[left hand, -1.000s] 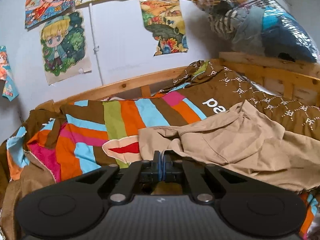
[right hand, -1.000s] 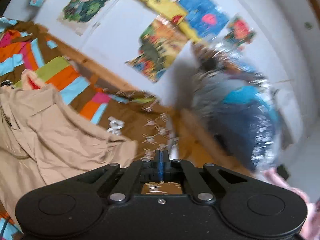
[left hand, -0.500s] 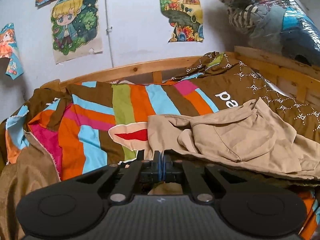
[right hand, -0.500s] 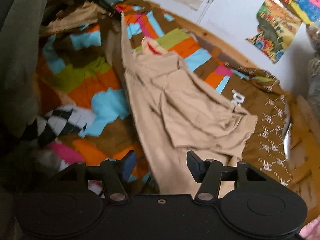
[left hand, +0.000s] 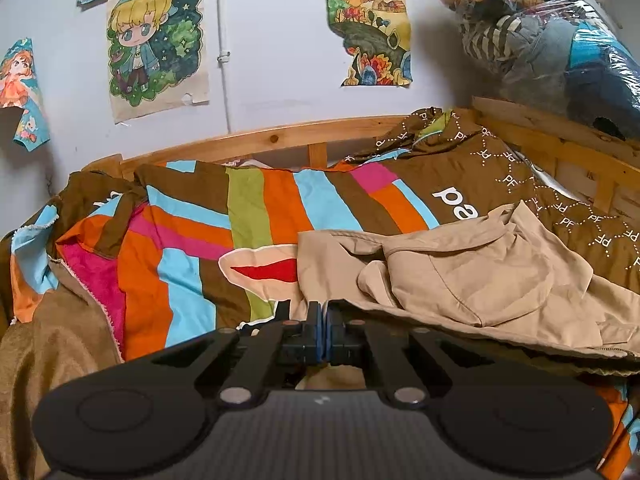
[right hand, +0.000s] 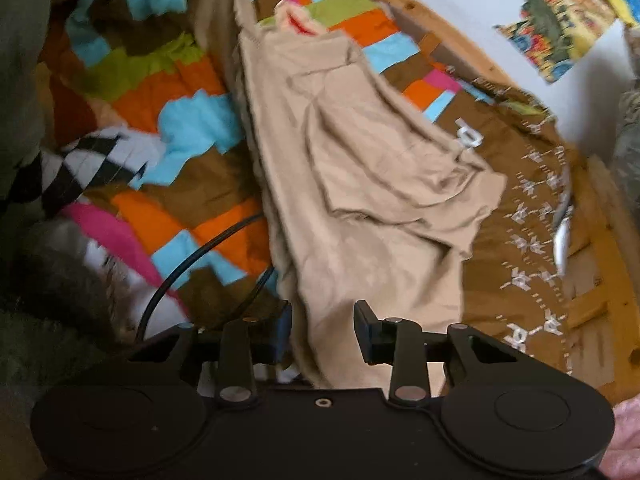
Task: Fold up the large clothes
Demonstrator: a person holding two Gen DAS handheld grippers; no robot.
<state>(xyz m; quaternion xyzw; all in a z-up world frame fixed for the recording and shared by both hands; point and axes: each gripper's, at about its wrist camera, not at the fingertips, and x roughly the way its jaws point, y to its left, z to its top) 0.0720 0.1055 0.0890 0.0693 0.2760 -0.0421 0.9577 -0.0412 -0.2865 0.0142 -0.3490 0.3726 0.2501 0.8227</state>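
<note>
Your left claw (left hand: 323, 330) pinches the tan garment (left hand: 460, 276) edge; right claw (right hand: 322, 332) gapes wide over it; folding barely begun, still crumpled on the bed (right hand: 532, 208).

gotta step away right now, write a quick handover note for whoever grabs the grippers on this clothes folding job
Left gripper: shut, apparently pinching an edge of the tan garment.
Right gripper: open, fingers on either side of the garment's near end, nothing gripped.
The garment lies rumpled and lengthwise on the striped bedspread, one flap bunched over its middle.
Done: one end seems held. No clean fold shows yet.
Left: close the right gripper on the near end, pull the cloth flat, then fold it.
</note>
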